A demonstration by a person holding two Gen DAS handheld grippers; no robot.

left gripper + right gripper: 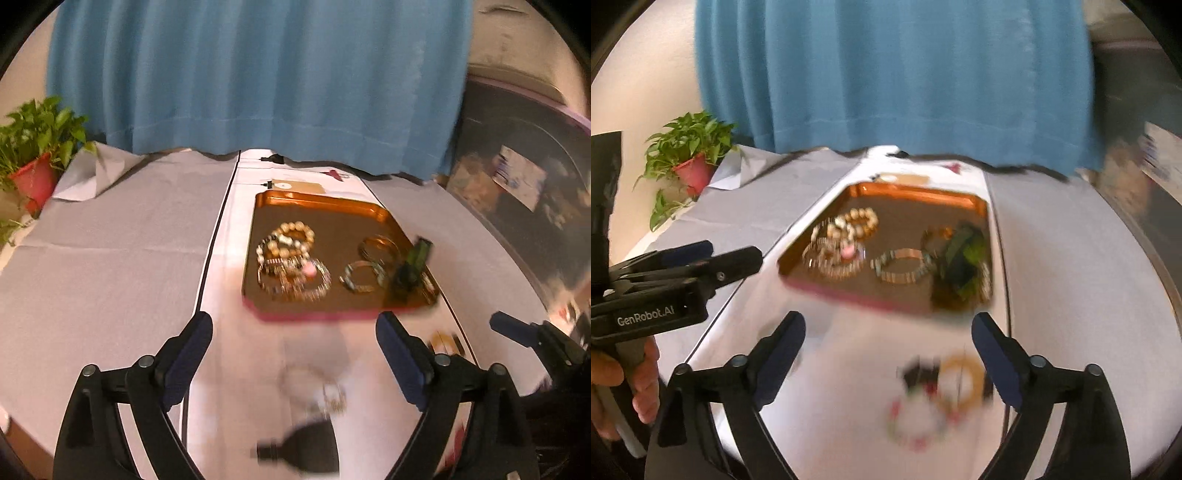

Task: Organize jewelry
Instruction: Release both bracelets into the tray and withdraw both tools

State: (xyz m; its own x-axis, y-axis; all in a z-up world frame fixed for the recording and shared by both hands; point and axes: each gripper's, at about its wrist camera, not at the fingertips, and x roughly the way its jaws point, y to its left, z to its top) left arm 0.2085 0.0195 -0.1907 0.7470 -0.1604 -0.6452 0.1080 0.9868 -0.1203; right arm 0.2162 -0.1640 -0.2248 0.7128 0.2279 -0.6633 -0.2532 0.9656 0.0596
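Note:
An orange tray lies on the white runner ahead of both grippers. It holds a heap of pearl and beaded bracelets, bangles and a green piece. My left gripper is open and empty above a blurred silvery bracelet on the runner. My right gripper is open and empty above a yellow bangle and a red-green beaded bracelet. The left gripper also shows in the right wrist view.
A potted plant stands at the table's far left corner. A blue curtain hangs behind the table. A tag and a red clip lie beyond the tray. A black object lies near the front edge.

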